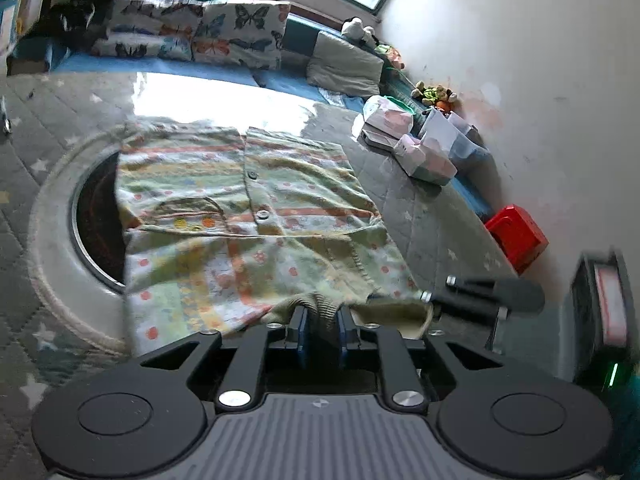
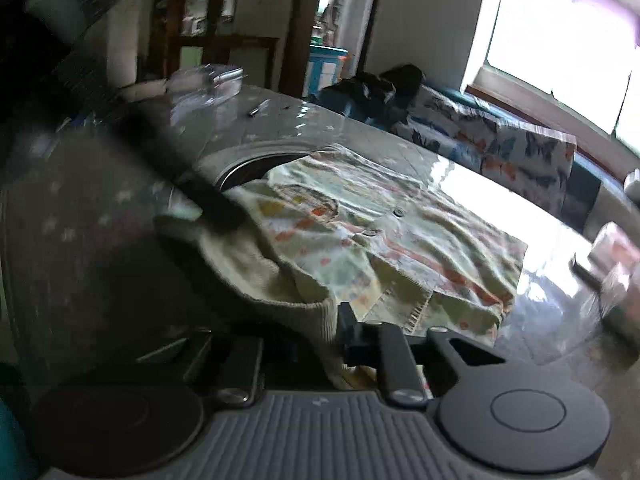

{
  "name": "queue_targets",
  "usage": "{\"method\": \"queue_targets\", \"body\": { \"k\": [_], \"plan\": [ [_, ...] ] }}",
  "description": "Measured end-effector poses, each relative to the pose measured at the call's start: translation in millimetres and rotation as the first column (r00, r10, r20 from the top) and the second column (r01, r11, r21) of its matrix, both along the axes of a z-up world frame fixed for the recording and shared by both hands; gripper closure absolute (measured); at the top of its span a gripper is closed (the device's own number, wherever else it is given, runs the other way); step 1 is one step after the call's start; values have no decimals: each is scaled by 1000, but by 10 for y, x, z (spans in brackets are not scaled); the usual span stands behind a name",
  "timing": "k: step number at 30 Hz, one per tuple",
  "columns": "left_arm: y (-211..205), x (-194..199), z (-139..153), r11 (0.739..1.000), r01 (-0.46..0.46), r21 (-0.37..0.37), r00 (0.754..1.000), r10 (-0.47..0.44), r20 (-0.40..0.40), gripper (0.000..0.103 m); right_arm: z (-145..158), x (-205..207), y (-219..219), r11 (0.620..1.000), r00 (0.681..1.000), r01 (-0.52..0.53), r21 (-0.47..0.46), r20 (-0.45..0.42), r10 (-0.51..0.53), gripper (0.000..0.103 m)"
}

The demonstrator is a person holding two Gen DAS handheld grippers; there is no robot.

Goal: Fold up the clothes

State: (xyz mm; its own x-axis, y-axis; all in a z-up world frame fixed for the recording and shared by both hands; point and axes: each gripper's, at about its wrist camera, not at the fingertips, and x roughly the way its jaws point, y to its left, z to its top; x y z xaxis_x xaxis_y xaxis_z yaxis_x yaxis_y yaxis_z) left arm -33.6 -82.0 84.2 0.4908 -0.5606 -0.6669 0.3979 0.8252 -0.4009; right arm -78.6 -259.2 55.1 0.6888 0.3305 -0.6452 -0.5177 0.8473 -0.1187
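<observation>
We held the patterned cardigan (image 1: 248, 216), spread on the table (image 1: 224, 100) over its round central opening (image 1: 96, 216), by its ribbed edge (image 1: 324, 308); left gripper (image 1: 323, 332) and right gripper (image 2: 332, 336) were both clamped on it. Lifting evenly seemed wise; open tabletop lay toward the far edge.

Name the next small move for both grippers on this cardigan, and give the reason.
Probably carry the held ribbed hem forward over the buttoned front. The left gripper and the right gripper each look shut on the cardigan at its near edge, while the rest lies spread across the table, partly over a round recess.
</observation>
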Motion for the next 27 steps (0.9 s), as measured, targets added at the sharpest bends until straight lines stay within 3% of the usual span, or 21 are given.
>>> {"method": "queue_targets", "body": {
  "k": [2,6,11,20,22,27],
  "plan": [
    [79,-103,4,1000,-4,23,999,3,35,60,60,88,-56,999,999,20,49,-29,-19,93],
    [163,-341,6,989,-22,146,984,-4,177,52,176,191,-110,994,998,50,101,-36,-47,94],
    [109,-441,-92,955,-47,294,944,-54,324,47,237,249,-97,991,998,65,113,-30,-62,94],
    [-76,-411,-436,863,-29,505,879,-219,424,47,235,268,-100,988,996,91,122,-34,-87,95],
    [-89,-422,-481,842,-31,539,859,-253,445,52,233,274,-104,987,995,95,126,-33,-92,95],
    [-75,-423,-546,811,-30,584,816,-318,484,84,230,279,-109,985,994,107,136,-29,-104,98]
  ]
}}
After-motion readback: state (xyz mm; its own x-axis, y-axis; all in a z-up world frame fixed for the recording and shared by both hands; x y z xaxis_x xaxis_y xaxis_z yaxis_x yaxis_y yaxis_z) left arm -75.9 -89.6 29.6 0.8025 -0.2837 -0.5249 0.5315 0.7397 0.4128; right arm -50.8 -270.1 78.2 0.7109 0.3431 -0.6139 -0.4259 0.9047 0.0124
